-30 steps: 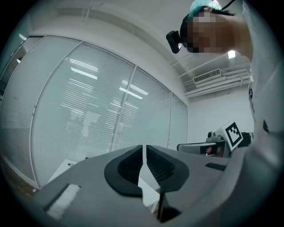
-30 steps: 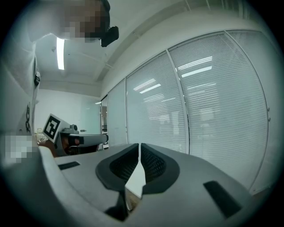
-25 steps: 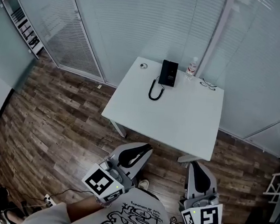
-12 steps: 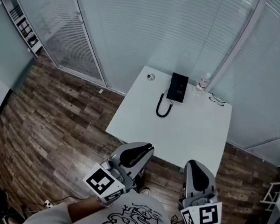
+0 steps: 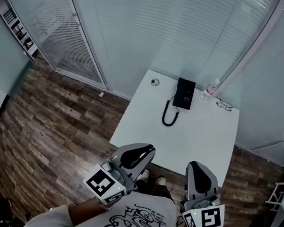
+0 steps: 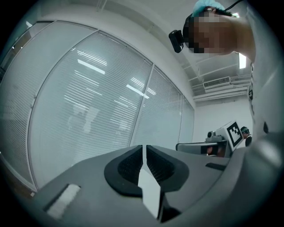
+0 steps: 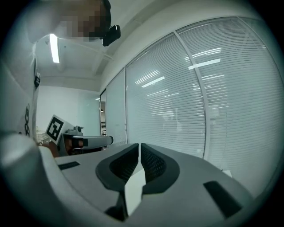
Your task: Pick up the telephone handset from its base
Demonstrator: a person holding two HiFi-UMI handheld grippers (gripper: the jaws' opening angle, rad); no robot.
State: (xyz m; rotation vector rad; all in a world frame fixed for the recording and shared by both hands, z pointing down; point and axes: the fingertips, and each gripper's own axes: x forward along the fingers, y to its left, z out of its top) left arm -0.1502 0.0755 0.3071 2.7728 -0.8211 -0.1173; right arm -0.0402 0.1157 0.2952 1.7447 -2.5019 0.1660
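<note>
Black plastic telephone (image 5: pixel 184 93), handset seemingly on its base, sits at the upper middle of the head view on the white table (image 5: pixel 179 140); I judge I'm approaching; my left gripper (image 5: pixel 146 149) and right gripper (image 5: pixel 197 168), low in frame, are pressed together, empty; next I reach across and spread one.

Table (image 5: pixel 195 139) with telephone (image 5: pixel 185 93), bottle (image 5: pixel 210 88)

Head camera is looking steeply down from above, white table (image 5: pixel 179 140) ahead, left gripper (image 5: pixel 145 151) and right gripper (image 5: pixel 197 168) close underneath. Each gripper camera is sitting right behind its own jaws, facing level at the blinded glass wall (image 6: pixel 88 111), which all three views are sharing.
</note>
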